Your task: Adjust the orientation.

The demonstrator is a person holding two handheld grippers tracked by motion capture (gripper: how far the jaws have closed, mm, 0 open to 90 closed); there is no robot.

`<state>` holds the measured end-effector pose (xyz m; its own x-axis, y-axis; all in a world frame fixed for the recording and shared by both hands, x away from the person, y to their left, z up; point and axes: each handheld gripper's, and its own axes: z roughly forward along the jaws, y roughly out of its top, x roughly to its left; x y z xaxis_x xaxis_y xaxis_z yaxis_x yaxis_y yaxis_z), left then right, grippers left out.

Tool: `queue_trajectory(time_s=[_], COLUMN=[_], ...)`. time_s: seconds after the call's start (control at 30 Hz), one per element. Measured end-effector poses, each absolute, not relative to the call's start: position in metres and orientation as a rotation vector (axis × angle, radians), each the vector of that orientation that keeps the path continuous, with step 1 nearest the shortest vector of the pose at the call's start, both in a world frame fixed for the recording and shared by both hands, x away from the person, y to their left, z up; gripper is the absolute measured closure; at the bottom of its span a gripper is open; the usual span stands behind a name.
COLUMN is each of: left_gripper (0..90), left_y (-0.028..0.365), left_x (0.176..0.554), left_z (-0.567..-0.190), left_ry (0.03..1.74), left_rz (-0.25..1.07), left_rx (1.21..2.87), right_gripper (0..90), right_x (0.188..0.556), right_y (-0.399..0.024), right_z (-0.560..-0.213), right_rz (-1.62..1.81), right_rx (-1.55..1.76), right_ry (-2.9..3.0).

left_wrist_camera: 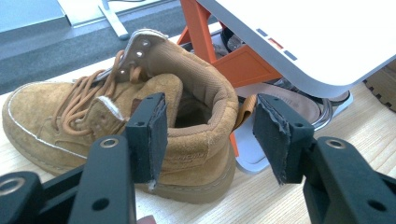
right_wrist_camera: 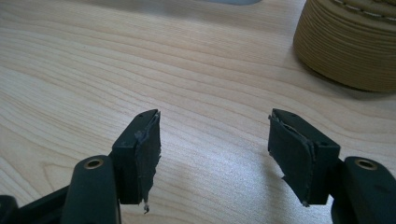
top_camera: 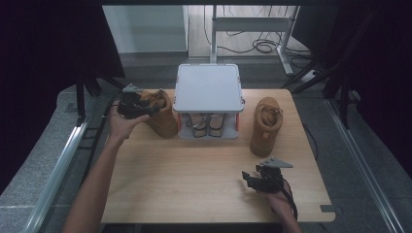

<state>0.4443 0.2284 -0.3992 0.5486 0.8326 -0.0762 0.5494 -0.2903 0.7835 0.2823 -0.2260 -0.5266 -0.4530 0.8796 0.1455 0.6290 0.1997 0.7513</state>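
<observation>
The left gripper (left_wrist_camera: 208, 135), jaws spread, is held at the tan suede lace-up boot's (left_wrist_camera: 116, 116) heel collar; the toe is pointed away leftward.

Setting: a lab or recording workspace. A wooden table (top_camera: 204, 170) is enclosed by dark curtains (top_camera: 43, 58); a metal desk frame (top_camera: 252, 24) and loose floor cables (top_camera: 265, 46) are seen behind.

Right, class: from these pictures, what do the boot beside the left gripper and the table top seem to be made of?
Boot: likely tan suede or nubuck, matte and napped, with a pale rubbery-looking sole, cord laces and metal eyelets. Table top: pale wood or wood-look laminate, smooth, with visible grain lines; which of the two cannot be told.
</observation>
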Motion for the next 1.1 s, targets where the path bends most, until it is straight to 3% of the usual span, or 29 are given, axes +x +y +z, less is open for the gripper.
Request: queue_trajectory(time_s=[0.83, 1.1], left_gripper=[45.2, 58.2], left_y=[0.197, 0.192], left_x=[0.475, 0.479], left_z=[-0.425, -0.43], left_ry=[1.083, 1.126], left_rz=[0.386, 0.421], left_rx=[2.098, 2.111], right_gripper=[34.9, 34.9], right_x=[0.284, 0.284], right_y=[-0.228, -0.228], right_z=[-0.529, -0.529], right_rz=[1.107, 1.107], right_rx=[1.428, 1.433], right_ry=[2.155, 2.153])
